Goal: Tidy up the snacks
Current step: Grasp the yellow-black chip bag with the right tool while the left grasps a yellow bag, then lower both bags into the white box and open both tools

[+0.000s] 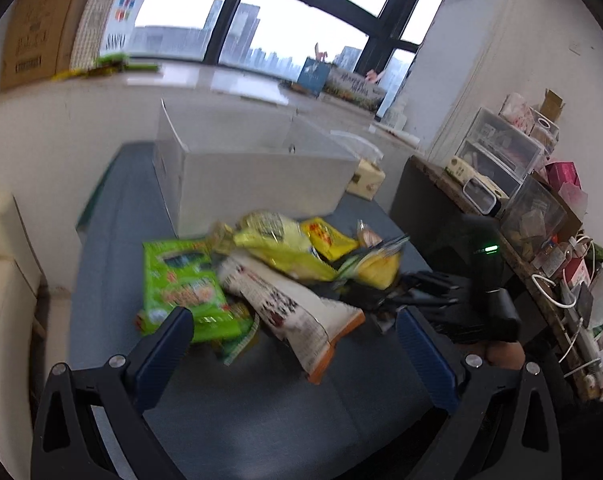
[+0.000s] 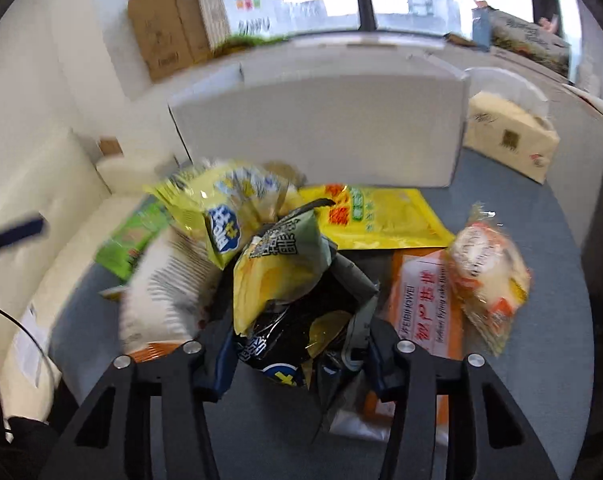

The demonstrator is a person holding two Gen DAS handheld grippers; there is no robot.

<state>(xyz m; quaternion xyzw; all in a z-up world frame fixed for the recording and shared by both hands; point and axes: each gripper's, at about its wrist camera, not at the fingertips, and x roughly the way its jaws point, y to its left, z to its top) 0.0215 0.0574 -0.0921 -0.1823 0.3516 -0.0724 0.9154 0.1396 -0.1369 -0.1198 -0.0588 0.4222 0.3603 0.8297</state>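
A white box (image 2: 317, 128) stands open-topped at the back of the bench (image 1: 261, 400); what it holds cannot be seen. The snack pile (image 1: 261, 272) lies loose before it. The right tool (image 2: 297, 360) pinches a black-and-yellow chip bag (image 2: 285, 292) — the left tool (image 1: 293, 332) gapes wide, empty, above the pile.

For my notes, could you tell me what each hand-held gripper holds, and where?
Right hand-held gripper: chip bag, by its lower end. Left hand-held gripper: nothing.
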